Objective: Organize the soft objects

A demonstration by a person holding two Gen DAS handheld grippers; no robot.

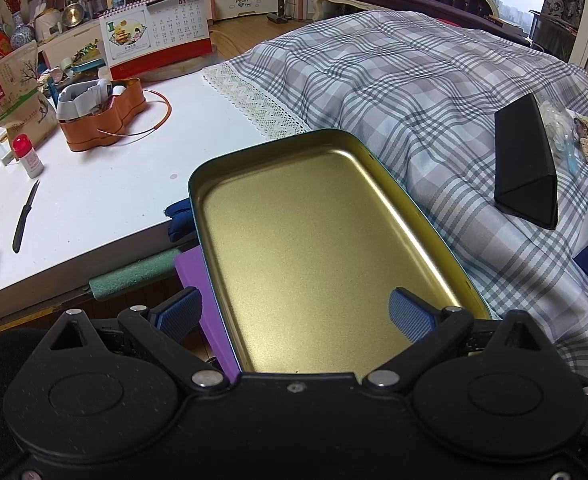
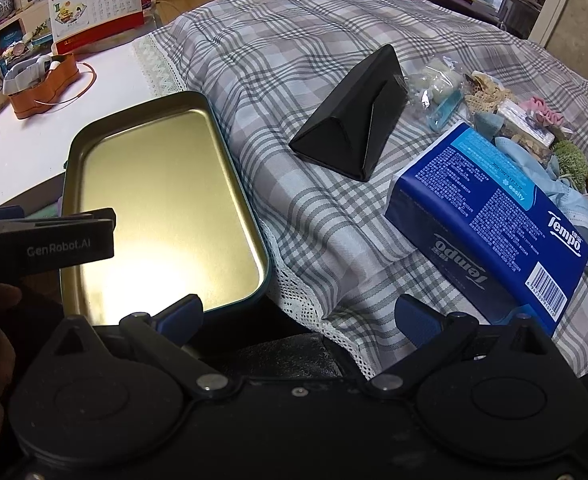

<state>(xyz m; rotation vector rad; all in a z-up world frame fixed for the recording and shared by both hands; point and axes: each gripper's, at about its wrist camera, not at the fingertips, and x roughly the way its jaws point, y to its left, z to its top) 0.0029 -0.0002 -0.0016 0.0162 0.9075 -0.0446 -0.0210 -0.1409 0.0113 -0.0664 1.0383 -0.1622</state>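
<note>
An empty gold-lined tin tray (image 1: 374, 168) with a teal rim lies at the near edge of the plaid cloth; it also shows in the right wrist view (image 2: 70, 168). My left gripper (image 1: 300, 312) is open, its fingers spread over the tray's near end. My right gripper (image 2: 300, 314) is open and empty above the cloth's lace edge, right of the tray. A blue Tempo tissue pack (image 2: 490, 220) lies just beyond the right finger. Behind it is a pile of small soft items (image 2: 534, 128): cotton balls in a bag, lace, a pink scrunchie, light blue cloth.
A black triangular case (image 2: 354, 124) lies on the plaid cloth (image 2: 294, 52); it also shows in the left wrist view (image 1: 528, 168). On the white table (image 1: 106, 184) at left are an orange box (image 1: 102, 120), a calendar (image 1: 158, 28), a knife (image 1: 24, 218) and a red-capped bottle (image 1: 28, 156).
</note>
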